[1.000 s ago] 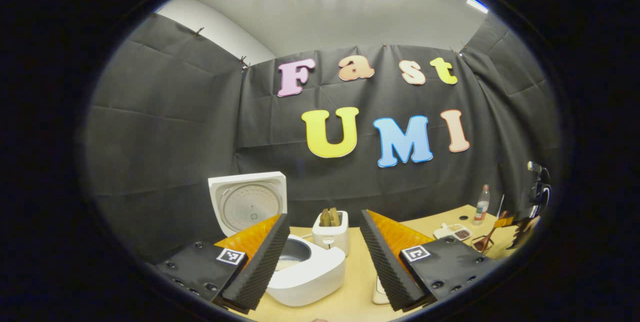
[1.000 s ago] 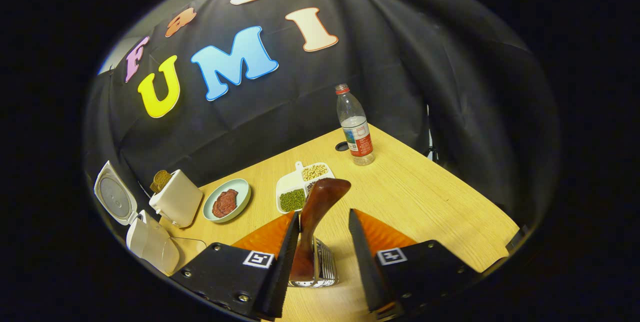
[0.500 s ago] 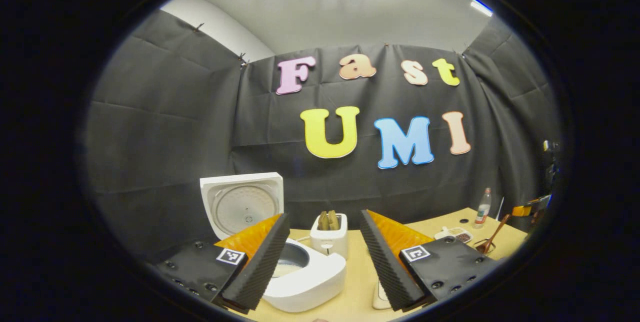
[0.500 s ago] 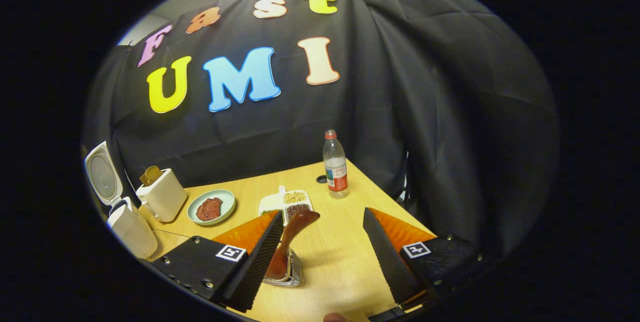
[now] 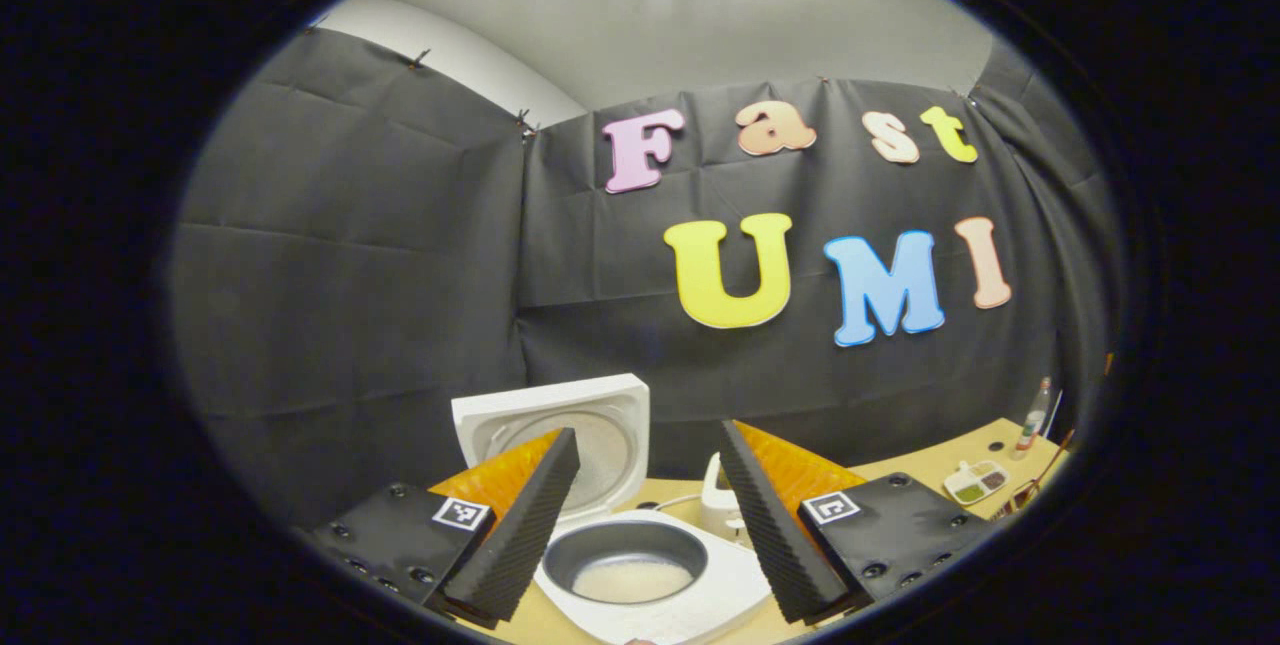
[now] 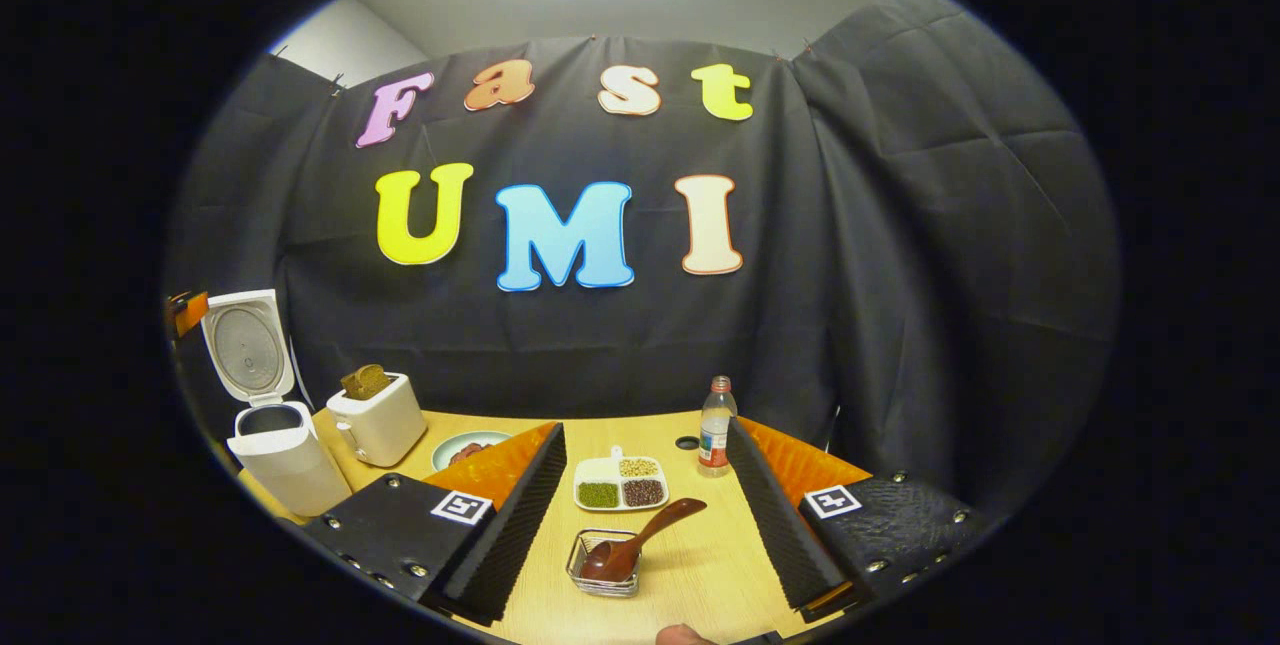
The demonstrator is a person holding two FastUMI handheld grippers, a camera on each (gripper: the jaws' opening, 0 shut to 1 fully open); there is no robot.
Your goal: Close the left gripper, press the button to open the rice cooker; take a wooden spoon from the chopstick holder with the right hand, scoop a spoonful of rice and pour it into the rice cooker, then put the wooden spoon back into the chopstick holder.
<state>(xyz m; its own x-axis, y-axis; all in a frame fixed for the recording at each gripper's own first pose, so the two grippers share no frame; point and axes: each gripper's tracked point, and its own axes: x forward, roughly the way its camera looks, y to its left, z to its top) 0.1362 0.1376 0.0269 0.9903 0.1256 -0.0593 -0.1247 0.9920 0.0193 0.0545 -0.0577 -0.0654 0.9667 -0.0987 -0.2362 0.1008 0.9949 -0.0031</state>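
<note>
Where the left gripper [image 5: 645, 525] hangs above the rice cooker [image 5: 655, 590], its two fingers stand spread apart and hold nothing. The cooker lid [image 5: 560, 435] is raised upright behind the body. The dark inner pot [image 5: 625, 560] is exposed and contains a shallow layer of white rice [image 5: 632, 580] on its bottom.

In the right gripper view, the right gripper [image 6: 645, 525] is likewise spread wide and empty. Between and beyond its fingers, the wire chopstick holder [image 6: 600, 575] stands on the wooden table [image 6: 700, 565]. The wooden spoon [image 6: 640, 540] rests in the holder with its bowl down inside and its handle leaning out to the right, apart from both fingers.

Behind the holder lies a white divided tray [image 6: 620, 483]. Its compartments hold green beans, pale beans and dark beans, one kind per section. A plastic bottle [image 6: 714, 440] stands upright just right of the tray. At the far left, the rice cooker [image 6: 280, 455] stands open, with a toaster [image 6: 378, 417] holding bread beside it. A plate [image 6: 465, 447] with a dark red item lies partly hidden behind the left finger.
</note>
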